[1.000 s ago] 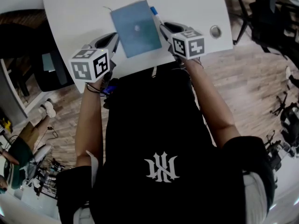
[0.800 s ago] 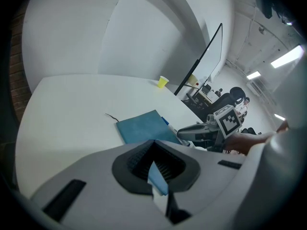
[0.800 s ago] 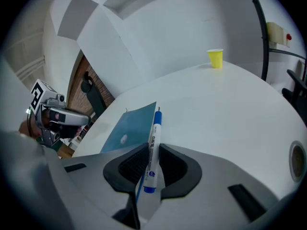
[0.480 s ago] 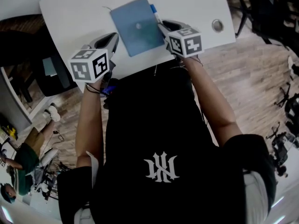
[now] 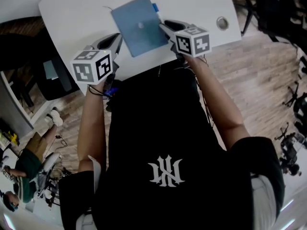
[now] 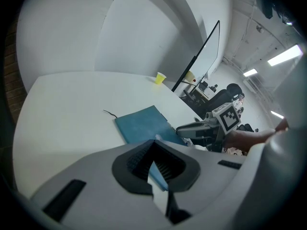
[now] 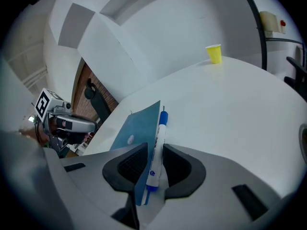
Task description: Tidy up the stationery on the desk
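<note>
White desk [image 5: 72,13], pen [image 7: 158,143] print illegible

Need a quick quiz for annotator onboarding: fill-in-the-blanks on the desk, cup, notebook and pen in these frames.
1. The paper cup at the far side of the desk is ___.
2. The notebook has a ___ cover.
3. The pen lies along one ___ of the notebook.
4. The desk's top is ___.

Missing words: yellow; blue; edge; white.
</note>
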`<state>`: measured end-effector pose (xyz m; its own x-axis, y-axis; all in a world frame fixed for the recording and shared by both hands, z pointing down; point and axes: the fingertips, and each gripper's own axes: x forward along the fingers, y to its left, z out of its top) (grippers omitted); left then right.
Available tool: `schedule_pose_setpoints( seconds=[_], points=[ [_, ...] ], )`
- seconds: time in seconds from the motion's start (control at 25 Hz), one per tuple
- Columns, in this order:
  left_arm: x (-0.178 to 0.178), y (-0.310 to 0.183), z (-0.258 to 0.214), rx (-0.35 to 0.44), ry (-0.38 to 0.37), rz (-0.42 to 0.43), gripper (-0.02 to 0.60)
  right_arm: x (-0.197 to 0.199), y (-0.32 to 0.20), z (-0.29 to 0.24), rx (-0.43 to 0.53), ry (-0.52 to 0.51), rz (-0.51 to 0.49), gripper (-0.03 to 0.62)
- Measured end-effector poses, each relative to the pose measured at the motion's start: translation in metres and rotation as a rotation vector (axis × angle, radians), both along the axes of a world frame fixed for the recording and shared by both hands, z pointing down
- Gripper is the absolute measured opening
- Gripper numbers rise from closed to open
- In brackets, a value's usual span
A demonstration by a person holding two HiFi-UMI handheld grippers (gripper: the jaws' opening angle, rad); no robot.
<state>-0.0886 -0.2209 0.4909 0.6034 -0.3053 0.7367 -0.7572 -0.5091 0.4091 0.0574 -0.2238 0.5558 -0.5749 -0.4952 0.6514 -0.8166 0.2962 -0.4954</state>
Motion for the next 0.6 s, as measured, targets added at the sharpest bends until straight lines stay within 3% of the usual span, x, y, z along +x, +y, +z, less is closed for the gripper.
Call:
schedule_pose_setpoints(
  seconds=[0.36, 0.52, 0.6],
  points=[
    [-0.004, 0.003, -0.008, 0.025, 0.000, -0.020, 0.002, 0.010, -0.002, -0.008, 0.028, 0.022, -0.013, 0.103],
    [-0.004, 0.001, -0.021, 0.063, 0.030, -0.035, 0.002, 0.019, -0.012, -0.041, 0.125, 0.034, -0.022, 0.101],
    [0.003, -0.001, -0.037, 0.097, 0.086, -0.030, 0.002, 0.020, -0.018, -0.068, 0.193, 0.011, -0.047, 0.096]
  ],
)
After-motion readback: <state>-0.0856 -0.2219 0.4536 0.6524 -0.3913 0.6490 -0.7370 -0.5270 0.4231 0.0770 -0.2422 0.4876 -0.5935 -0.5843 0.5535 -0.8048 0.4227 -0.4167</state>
